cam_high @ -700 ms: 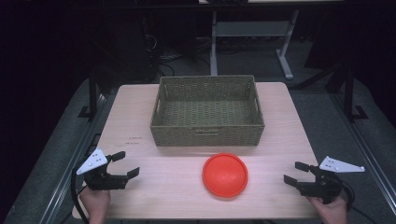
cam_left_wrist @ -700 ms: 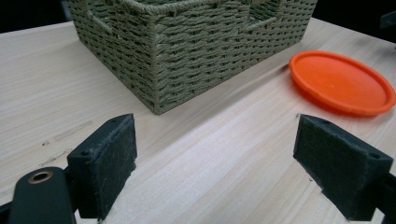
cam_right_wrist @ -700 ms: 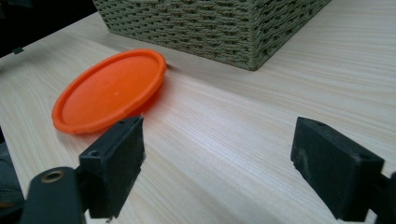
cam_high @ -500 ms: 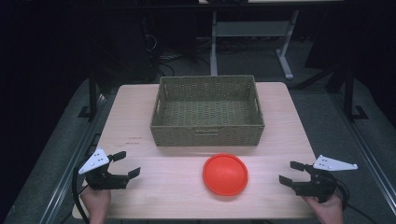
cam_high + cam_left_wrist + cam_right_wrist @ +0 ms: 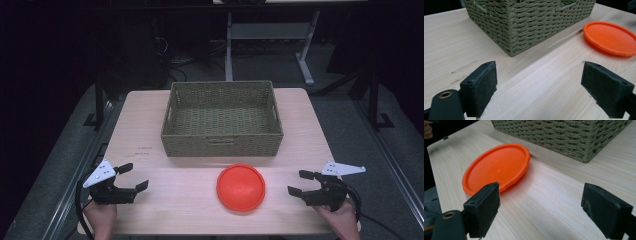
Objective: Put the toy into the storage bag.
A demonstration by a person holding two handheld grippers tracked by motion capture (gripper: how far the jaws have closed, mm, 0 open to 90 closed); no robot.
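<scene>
Two grippers wait with jaws apart and empty: left gripper (image 5: 129,179), then orange plate (image 5: 240,187) flat before the basket (image 5: 222,145), then right gripper (image 5: 301,183) — its jaw may only push the thin rim away.

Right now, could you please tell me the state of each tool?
Left tool: open, holding nothing.
Right tool: open, holding nothing, near the orange lid.
</scene>
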